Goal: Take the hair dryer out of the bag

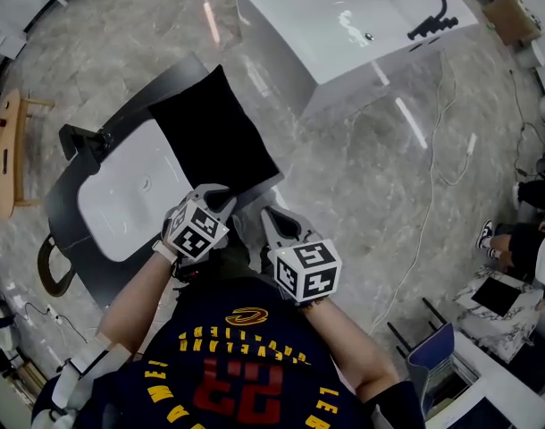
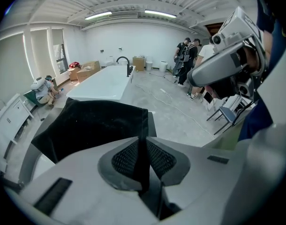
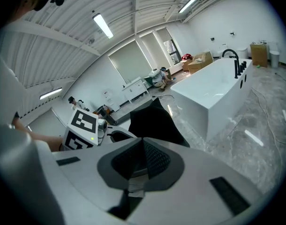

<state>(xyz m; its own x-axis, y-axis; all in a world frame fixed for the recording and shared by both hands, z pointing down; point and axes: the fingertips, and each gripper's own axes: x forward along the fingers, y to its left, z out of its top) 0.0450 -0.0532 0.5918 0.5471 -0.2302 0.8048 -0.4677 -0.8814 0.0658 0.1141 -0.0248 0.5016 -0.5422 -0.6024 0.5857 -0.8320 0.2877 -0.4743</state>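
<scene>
The left claw is closed on the near edge of the black bag. A fold of black fabric is pinched between its mesh pads. The right claw is fully closed, pads together, with nothing discernible between them. In the head view its tip sits just beside the bag's lower right corner. The bag lies on the dark desk, centre-left of the head view, just right of the white basin. A white bathtub occupies the upper right.

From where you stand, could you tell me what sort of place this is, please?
Probably a bathroom mock-up in a big hall: white bathtub with black tap, washbasin, stone floor.
</scene>
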